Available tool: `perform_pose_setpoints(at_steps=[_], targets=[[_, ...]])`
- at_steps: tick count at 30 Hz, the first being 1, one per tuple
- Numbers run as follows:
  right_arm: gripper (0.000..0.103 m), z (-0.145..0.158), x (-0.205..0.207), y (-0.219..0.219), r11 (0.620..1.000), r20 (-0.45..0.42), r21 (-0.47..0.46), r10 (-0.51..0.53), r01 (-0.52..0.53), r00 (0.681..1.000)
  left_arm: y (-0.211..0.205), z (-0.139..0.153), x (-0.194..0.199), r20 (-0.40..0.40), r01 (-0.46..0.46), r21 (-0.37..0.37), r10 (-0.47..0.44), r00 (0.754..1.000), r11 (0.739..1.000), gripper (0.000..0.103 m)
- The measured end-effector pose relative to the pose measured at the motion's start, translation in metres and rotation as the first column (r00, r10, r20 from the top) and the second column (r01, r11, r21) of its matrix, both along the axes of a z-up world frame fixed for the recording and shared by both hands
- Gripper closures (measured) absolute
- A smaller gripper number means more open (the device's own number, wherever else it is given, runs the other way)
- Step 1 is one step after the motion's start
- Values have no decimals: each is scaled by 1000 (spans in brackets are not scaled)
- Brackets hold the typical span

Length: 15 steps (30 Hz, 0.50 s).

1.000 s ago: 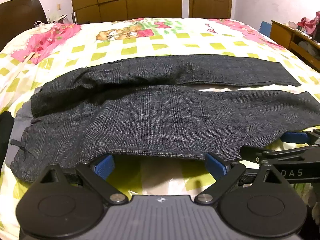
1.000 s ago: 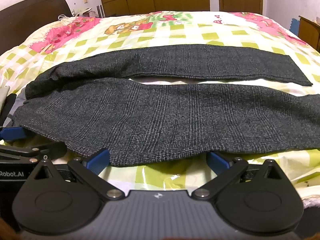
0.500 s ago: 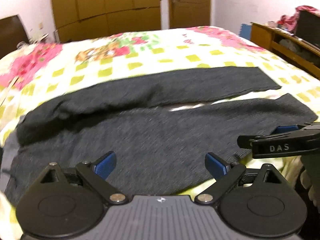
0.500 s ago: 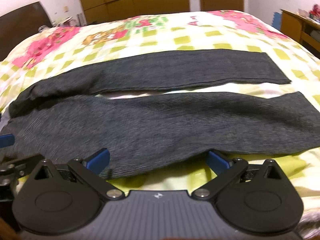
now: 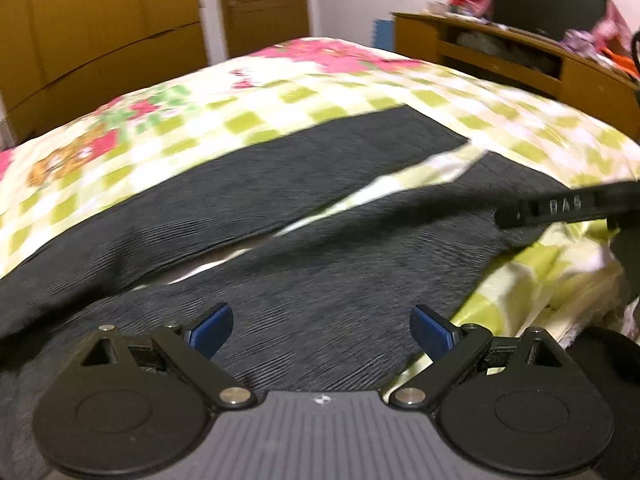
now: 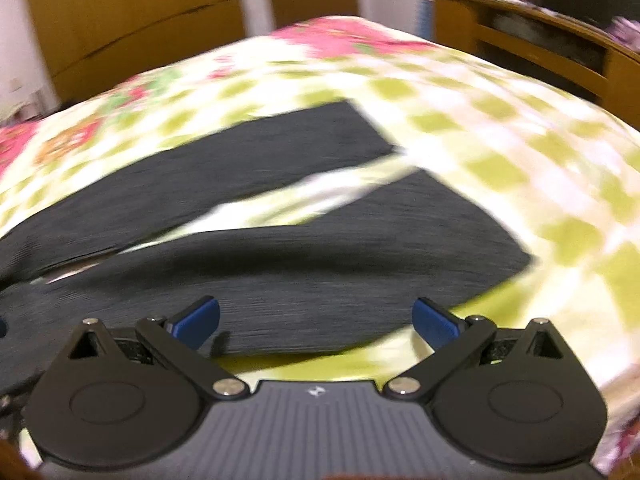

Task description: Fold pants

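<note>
Dark grey pants (image 5: 320,280) lie flat on the bed with their two legs spread apart and a strip of quilt showing between them. My left gripper (image 5: 320,330) hangs open over the near leg, nothing between its blue pads. At the right of the left wrist view, a black finger (image 5: 560,206) of my right gripper reaches over the near leg's end. In the right wrist view the pants (image 6: 320,256) show both hems at the right, and my right gripper (image 6: 316,320) is open above the near leg's lower edge. Both views are motion-blurred.
The bed carries a green-checked quilt (image 5: 360,100) with pink flowers. A wooden shelf unit (image 5: 520,56) with clutter on top stands to the right. Wooden wardrobes (image 5: 112,28) and a door (image 5: 264,4) line the far wall.
Both views have swung to the right along the pants, from the waist and thigh area toward the leg ends. Both grippers stay open and hold nothing.
</note>
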State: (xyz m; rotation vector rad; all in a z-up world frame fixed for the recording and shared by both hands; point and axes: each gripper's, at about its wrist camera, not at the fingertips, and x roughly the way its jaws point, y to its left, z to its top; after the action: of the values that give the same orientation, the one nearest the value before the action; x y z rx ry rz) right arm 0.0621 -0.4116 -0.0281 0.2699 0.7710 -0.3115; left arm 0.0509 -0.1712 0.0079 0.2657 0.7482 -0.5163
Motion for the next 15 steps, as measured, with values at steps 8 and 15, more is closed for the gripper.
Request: perform_pose_setpoints(at_steps=[8,15], targets=[[3,-12,-19,-62,972,-18,160,-171,172,985,-34,-11,16,-35,76,-14,-76,997,997,0],[5,-18,-11,-96,904,50,375,-240,204,970,-48,-13,21,-34,98,-12,-98,995,995,0]])
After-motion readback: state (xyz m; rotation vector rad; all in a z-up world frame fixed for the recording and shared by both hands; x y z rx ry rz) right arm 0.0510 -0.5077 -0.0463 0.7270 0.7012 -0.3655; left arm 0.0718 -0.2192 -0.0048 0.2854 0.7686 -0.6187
